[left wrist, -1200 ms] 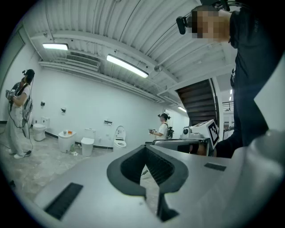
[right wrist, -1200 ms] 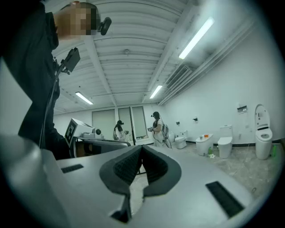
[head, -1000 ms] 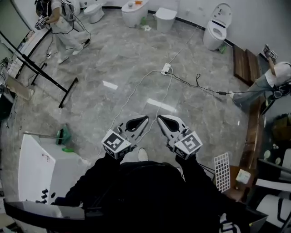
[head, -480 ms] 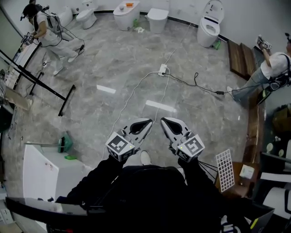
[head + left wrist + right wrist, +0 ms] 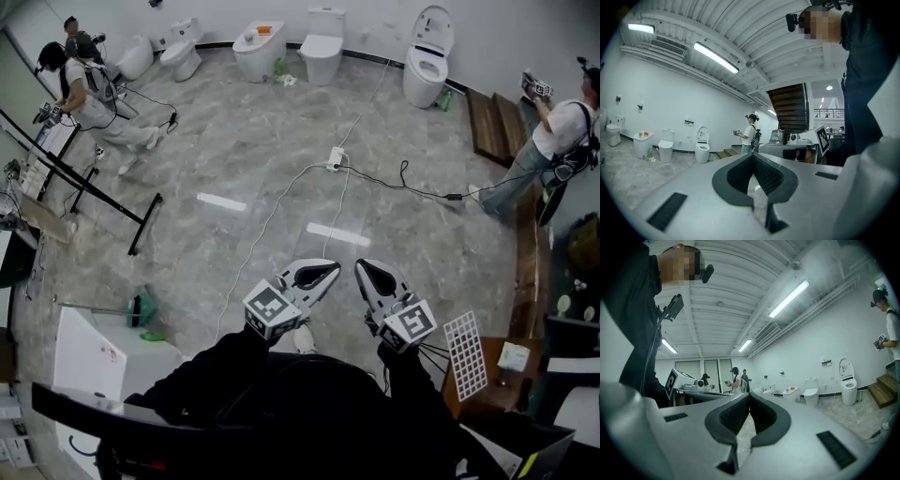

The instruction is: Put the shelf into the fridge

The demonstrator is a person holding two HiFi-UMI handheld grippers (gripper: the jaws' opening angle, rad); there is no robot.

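Marble floor (image 5: 234, 131). White fridge (image 5: 89, 361) stands lower left. Wire shelf (image 5: 466, 352) lies flat on a wooden stand (image 5: 495, 392) at right, well apart from the fridge. Left gripper (image 5: 330, 270) and right gripper (image 5: 364, 269): jaws closed together, nothing between them.

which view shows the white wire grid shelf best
The head view: the white wire grid shelf shows whole at the lower right. The left gripper view and the right gripper view look out level across the room and show none of it.
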